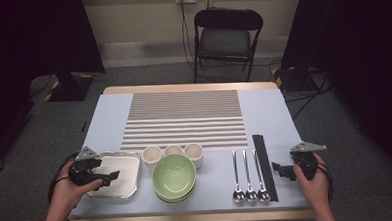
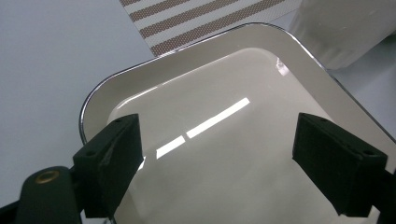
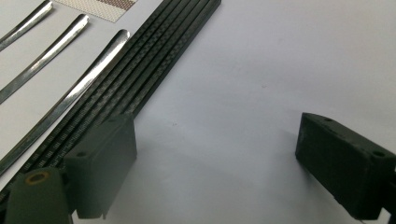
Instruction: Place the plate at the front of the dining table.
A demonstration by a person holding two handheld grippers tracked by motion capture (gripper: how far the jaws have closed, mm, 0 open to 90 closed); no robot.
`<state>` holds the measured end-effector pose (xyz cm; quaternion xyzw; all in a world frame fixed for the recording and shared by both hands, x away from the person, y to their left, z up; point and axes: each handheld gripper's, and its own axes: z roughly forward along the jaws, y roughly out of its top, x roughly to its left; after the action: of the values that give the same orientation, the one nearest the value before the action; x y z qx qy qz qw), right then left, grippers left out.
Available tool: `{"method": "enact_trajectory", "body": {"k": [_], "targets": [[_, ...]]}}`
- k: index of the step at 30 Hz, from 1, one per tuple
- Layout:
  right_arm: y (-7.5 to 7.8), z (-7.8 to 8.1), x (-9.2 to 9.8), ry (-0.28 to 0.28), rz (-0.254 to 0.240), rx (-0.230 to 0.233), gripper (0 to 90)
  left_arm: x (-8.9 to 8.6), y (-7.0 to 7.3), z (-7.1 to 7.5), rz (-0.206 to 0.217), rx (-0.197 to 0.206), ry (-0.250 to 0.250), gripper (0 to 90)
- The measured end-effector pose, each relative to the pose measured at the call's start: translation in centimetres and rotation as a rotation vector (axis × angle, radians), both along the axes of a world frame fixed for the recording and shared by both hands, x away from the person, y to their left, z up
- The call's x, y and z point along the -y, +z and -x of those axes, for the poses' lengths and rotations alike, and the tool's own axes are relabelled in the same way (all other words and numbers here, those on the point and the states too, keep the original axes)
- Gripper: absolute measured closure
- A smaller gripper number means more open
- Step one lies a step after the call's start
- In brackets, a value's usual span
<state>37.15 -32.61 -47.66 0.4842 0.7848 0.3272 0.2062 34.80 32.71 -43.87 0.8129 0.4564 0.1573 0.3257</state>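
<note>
Taking the stacked green ceramic bowls point(image 1: 174, 177) at the counter's point(image 1: 111, 111) near edge as the landmark: three white ceramic cups point(image 1: 173, 152) stand in a row just behind them. The square metal tray point(image 1: 126, 172) lies just to their left, with the left tongs point(image 1: 112, 175) over it. Three metal spoons point(image 1: 247, 177) lie side by side to their right, and the black chopsticks point(image 1: 264, 165) lie just beyond the spoons. The right tongs point(image 1: 281, 169) sit just right of those chopsticks. The striped woven placemat point(image 1: 184, 118) lies behind the cups.
</note>
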Motion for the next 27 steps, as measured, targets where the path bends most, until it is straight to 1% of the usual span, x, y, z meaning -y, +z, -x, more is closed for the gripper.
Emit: {"method": "enact_trajectory", "body": {"k": [1, 4, 6, 10, 11, 12, 13, 14, 16, 17, 18, 19, 21, 22, 23, 27], "targets": [[0.0, 0.0, 0.0, -0.001, -0.001, 0.000, 11.3, -0.1, 0.0, 0.0, -0.005, -0.003, -0.001, 15.6], [0.0, 0.0, 0.0, -0.001, -0.001, 0.000, 11.3, -0.2, 0.1, 0.0, -0.010, 0.007, 0.013, 15.6], [0.0, 0.0, 0.0, 0.000, -0.002, -0.002, 11.3, -0.2, 0.1, 0.1, 0.005, 0.009, 0.028, 15.6], [0.0, 0.0, 0.0, 0.000, -0.002, -0.002, 11.3, -0.5, 0.2, 0.1, 0.005, 0.014, 0.045, 16.4], [0.0, 0.0, 0.0, -0.001, -0.003, -0.003, 11.3, -0.6, 0.2, 0.1, 0.010, 0.019, 0.046, 20.8], [0.0, 0.0, 0.0, -0.001, -0.003, -0.003, 11.3, -0.7, 0.3, 0.1, 0.008, 0.027, 0.051, 21.8], [0.0, 0.0, 0.0, -0.001, -0.003, -0.003, 11.3, -0.8, 0.3, 0.2, 0.012, 0.027, 0.055, 22.7], [0.0, 0.0, 0.0, -0.001, -0.003, -0.003, 11.3, -0.9, 0.3, 0.2, 0.008, 0.029, 0.056, 25.0], [0.0, 0.0, 0.0, -0.001, -0.003, -0.003, 11.3, -1.0, 0.4, 0.2, -0.001, 0.041, 0.060, 26.0], [0.0, 0.0, 0.0, -0.001, -0.003, -0.003, 11.3, -1.0, 0.4, 0.2, -0.001, 0.041, 0.060, 26.7], [0.0, 0.0, 0.0, -0.001, -0.003, -0.003, 11.3, -1.2, 0.4, 0.2, -0.010, 0.052, 0.059, 27.2], [0.0, 0.0, 0.0, -0.001, -0.003, -0.003, 11.3, -1.3, 0.4, 0.3, -0.001, 0.062, 0.058, 27.7], [0.0, 0.0, 0.0, -0.001, -0.003, -0.003, 11.3, -1.4, 0.4, 0.3, 0.000, 0.064, 0.050, 30.4], [0.0, 0.0, 0.0, -0.001, -0.004, -0.003, 11.3, -1.4, 0.4, 0.3, 0.023, 0.057, 0.058, 31.6], [0.0, 0.0, 0.0, -0.001, -0.004, -0.003, 11.3, -1.6, 0.4, 0.4, 0.019, 0.065, 0.063, 31.6], [0.0, 0.0, 0.0, -0.001, -0.003, -0.003, 11.3, -1.9, 0.6, 0.4, 0.040, 0.071, 0.093, 31.5]]}}
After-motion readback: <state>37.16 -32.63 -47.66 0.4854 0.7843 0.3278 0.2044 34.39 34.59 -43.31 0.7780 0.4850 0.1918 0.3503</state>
